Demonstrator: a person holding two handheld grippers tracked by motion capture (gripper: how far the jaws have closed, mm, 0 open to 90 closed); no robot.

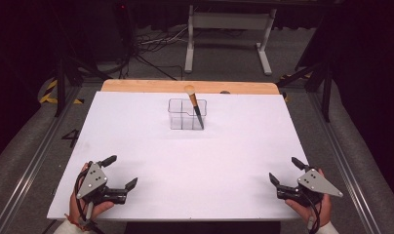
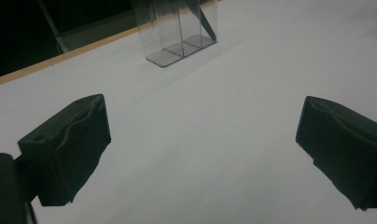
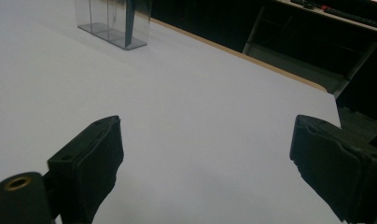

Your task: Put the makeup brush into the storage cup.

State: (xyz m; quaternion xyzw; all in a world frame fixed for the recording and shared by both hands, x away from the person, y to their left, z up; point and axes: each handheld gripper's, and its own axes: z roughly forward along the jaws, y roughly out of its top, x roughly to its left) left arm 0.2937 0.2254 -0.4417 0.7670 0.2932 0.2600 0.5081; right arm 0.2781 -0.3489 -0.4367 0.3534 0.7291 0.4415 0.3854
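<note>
White desk (image 1: 185,161) under dim light. Clear divided holder (image 1: 187,114) at 12 o'clock, brush (image 1: 195,107) leaning inside, bristles up. Left gripper (image 1: 121,171) at 7 o'clock, right gripper (image 1: 284,171) at 5 o'clock; jaws wide apart, empty.

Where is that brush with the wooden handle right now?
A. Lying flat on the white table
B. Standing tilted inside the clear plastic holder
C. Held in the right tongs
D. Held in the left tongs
B: the brush leans inside the clear holder, while the left tongs and right tongs are open and empty.
</note>
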